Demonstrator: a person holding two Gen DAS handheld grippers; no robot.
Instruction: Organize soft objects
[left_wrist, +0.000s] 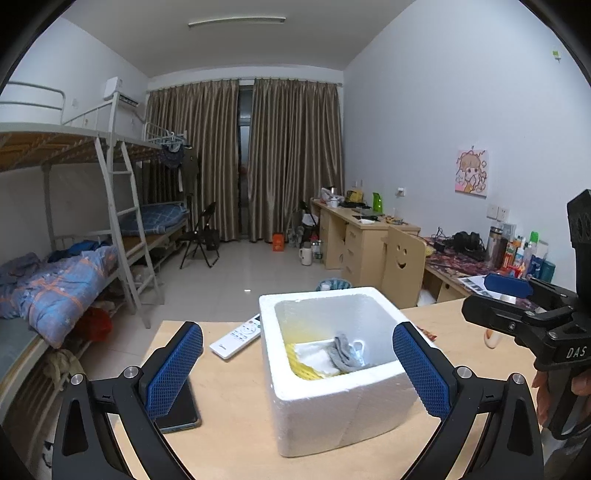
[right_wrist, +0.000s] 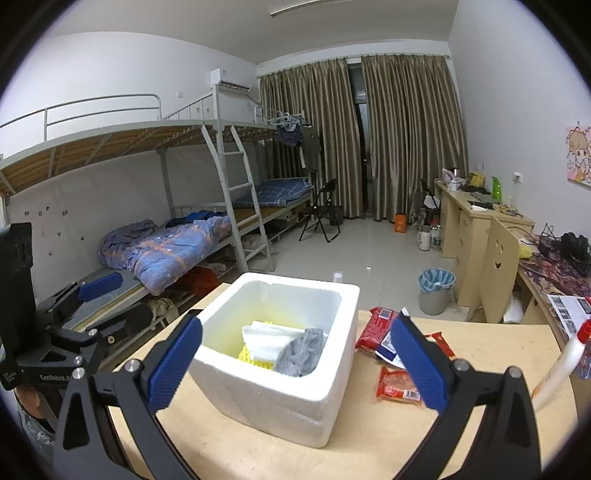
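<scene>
The grey sock (left_wrist: 347, 350) lies crumpled inside the white foam box (left_wrist: 314, 398), on top of a folded white cloth (right_wrist: 266, 341) and a yellow mesh piece (right_wrist: 251, 356). The box stands upright on the counter (left_wrist: 229, 424), near its middle and reaching toward the far edge.

The left gripper (left_wrist: 297, 373) hovers on the near side of the box with its blue-padded fingers (left_wrist: 173, 369) spread wide, one on either side of the box, and nothing between the pads. The right gripper (right_wrist: 295, 365) is likewise released: its fingers (right_wrist: 419, 362) stand fully apart and grasp nothing.

A white remote control (left_wrist: 236, 338) lies just left of the box toward the far edge. A dark phone (left_wrist: 177, 417) lies at the left edge, partly under the left finger. Red snack packets (right_wrist: 399, 384) lie to the right of the box. A white bottle with a red cap (right_wrist: 565, 354) is at the right edge.
</scene>
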